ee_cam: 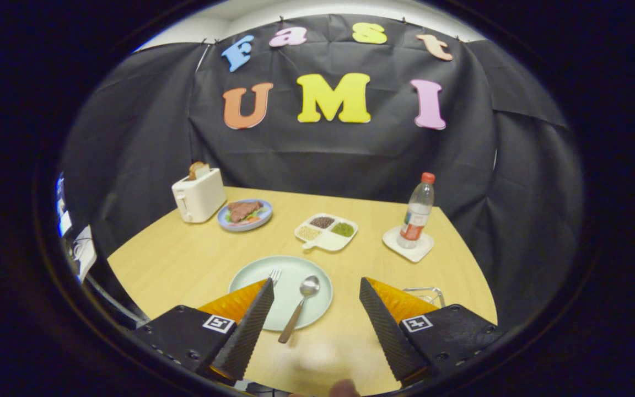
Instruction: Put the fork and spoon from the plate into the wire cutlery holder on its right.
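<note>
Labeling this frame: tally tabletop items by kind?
Plates: 2, pale green plate, blue plate
Cutlery: 2, fork, spoon
Toaster: 1
Divided tray: 1
Bottle: 1
Coaster: 1
Wire holder: 1
Total: 9
Tongs open.

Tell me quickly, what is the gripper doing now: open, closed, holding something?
Gripper: open and holding nothing; the spoon lies on the plate between its fingers, untouched, and the fork shows beside the left finger.

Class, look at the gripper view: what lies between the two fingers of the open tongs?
In the gripper view, the spoon lies between the fingers of the open tongs, its bowl on the plate and its handle end over the bare table.
</note>
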### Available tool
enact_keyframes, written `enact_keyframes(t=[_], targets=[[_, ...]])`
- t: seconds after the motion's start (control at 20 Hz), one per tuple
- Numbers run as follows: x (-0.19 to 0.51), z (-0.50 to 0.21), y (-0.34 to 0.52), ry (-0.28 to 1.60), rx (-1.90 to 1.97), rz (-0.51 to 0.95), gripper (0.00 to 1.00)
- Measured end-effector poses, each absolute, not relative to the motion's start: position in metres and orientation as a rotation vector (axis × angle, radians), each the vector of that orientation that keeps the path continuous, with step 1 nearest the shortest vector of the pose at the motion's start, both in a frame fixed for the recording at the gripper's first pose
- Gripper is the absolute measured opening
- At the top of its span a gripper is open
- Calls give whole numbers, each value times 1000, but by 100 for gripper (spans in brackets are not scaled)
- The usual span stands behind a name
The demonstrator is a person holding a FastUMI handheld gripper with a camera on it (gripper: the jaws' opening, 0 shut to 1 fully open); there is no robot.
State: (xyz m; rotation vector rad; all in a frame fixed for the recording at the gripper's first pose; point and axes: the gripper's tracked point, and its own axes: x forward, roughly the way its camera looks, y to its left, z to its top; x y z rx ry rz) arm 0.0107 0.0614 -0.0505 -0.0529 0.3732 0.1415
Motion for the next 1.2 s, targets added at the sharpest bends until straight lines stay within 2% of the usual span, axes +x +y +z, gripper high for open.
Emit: enact_keyframes(t=[0.4,0.55,0.65,0.85,0.9,1.15,1.2], targets=[[22,-118,84,704,-55,153,94],[29,-131,92,771,-27,148,94],[38,-139,96,792,-14,131,90],[53,-150,104,827,-5,108,71],[55,-155,106,840,-4,106,71],[63,-177,107,908,48,63,51],[68,-185,102,922,50,27,51]])
